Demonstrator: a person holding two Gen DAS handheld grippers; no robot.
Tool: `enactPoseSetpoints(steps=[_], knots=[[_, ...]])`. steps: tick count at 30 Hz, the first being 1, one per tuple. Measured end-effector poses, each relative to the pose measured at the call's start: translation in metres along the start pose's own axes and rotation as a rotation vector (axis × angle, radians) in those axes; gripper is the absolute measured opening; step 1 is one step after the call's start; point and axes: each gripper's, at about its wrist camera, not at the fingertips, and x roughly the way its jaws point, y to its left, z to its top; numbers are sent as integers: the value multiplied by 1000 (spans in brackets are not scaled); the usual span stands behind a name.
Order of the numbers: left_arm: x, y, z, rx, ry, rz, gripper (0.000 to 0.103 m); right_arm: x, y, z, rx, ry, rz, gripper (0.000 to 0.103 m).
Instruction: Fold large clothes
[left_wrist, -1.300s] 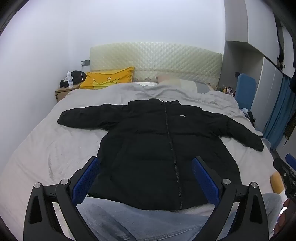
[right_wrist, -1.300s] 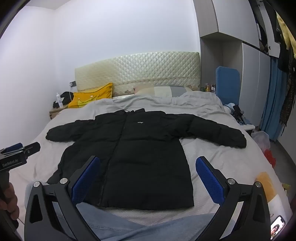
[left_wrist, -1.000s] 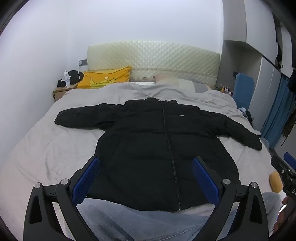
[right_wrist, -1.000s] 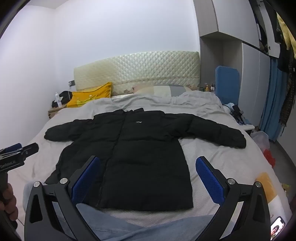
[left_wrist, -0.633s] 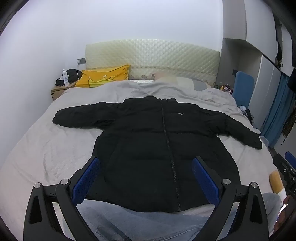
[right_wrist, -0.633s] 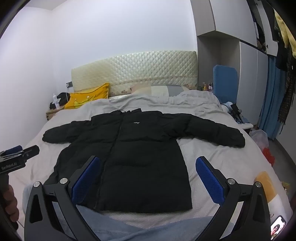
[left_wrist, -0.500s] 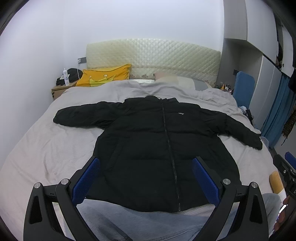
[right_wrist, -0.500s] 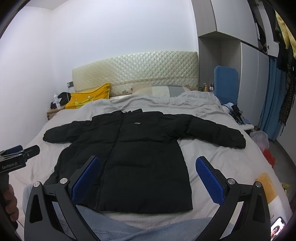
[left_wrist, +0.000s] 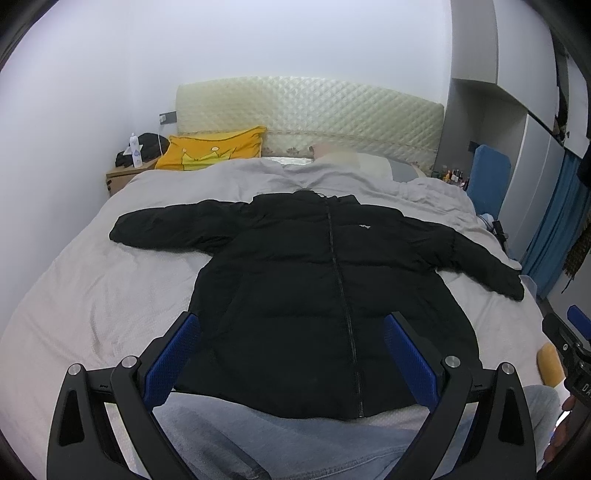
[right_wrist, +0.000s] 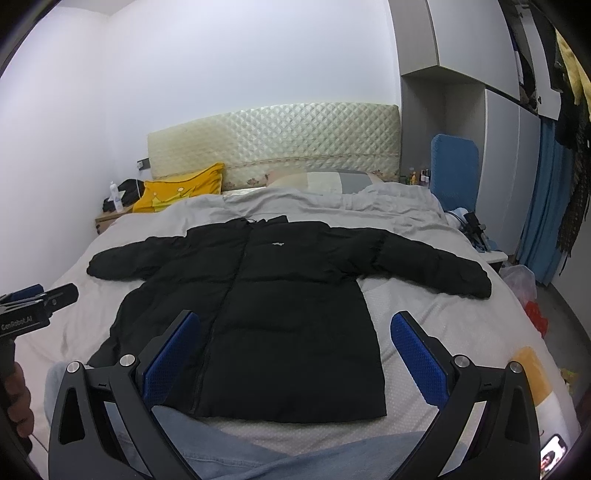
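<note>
A black puffer jacket lies flat and zipped on the grey bed, collar toward the headboard, both sleeves spread out sideways. My left gripper hovers open above the jacket's hem, blue pads wide apart and nothing between them. My right gripper is open too, above the hem's right half. Each gripper shows at the edge of the other's view. Denim-clad legs lie just below the hem.
A yellow pillow and a quilted headboard stand at the far end. A nightstand with a bottle is at the back left. Grey cupboards, a blue board and blue curtains line the right. A phone lies at the bottom right.
Both grippers have drifted only slightly; the views shifted a little. The jacket has not moved, and both grippers stayed open.
</note>
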Motion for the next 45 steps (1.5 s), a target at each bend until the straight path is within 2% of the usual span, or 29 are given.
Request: enactPoseSetpoints(steps=[40, 45], knots=[[8, 6, 0, -2, 18, -4, 100, 13, 6, -6, 0, 18, 9, 103], [11, 4, 1, 0, 25, -11, 100, 16, 7, -6, -1, 24, 34, 103]])
